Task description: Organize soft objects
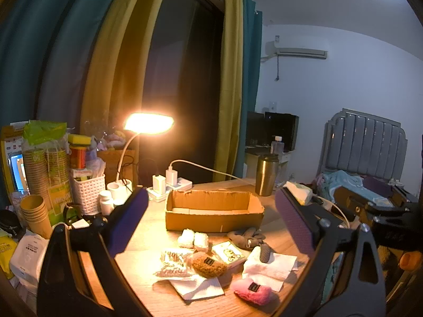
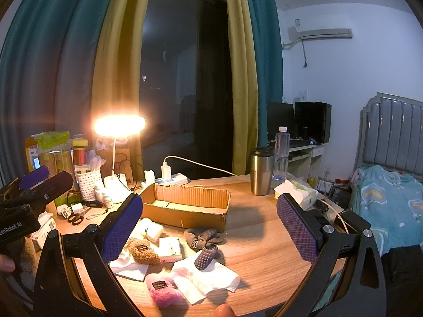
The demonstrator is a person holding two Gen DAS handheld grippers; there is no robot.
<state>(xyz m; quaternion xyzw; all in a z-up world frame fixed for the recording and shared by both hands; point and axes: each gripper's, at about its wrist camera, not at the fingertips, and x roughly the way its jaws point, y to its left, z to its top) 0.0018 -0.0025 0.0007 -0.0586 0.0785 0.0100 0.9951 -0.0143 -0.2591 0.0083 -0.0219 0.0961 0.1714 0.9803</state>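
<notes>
I held the left gripper (image 1: 211, 227) above the near edge of the wooden table (image 1: 277, 240), its two purple-padded fingers spread wide with nothing between them. The right gripper (image 2: 208, 227) hung the same way, jaws wide apart and empty.

Directly between and below my left fingers lay the soft things: a brown plush pad (image 1: 208, 264) on a white tissue (image 1: 198, 286), and a pink plush pad (image 1: 253, 290) nearest to me, toward the right finger. Just beyond the brown pad sat two white fluffy pieces (image 1: 193, 239) side by side. A grey cloth bundle (image 1: 247, 236) lay further out toward the right finger, with a dark dotted sock piece (image 1: 265, 253) resting on a second white tissue (image 1: 275, 268). A small printed packet (image 1: 228, 255) lay beside the brown pad, touching it as far as I could tell.

Past all these, straight ahead of both grippers, stood the open cardboard box (image 1: 214, 211); I saw nothing in the part of its inside that showed.

Further out and to the left, a lit desk lamp (image 1: 149, 123) glared over a white basket (image 1: 88, 192) and stacked paper cups (image 1: 35, 214). To the right, beyond the box, stood a steel tumbler (image 1: 266, 175).
</notes>
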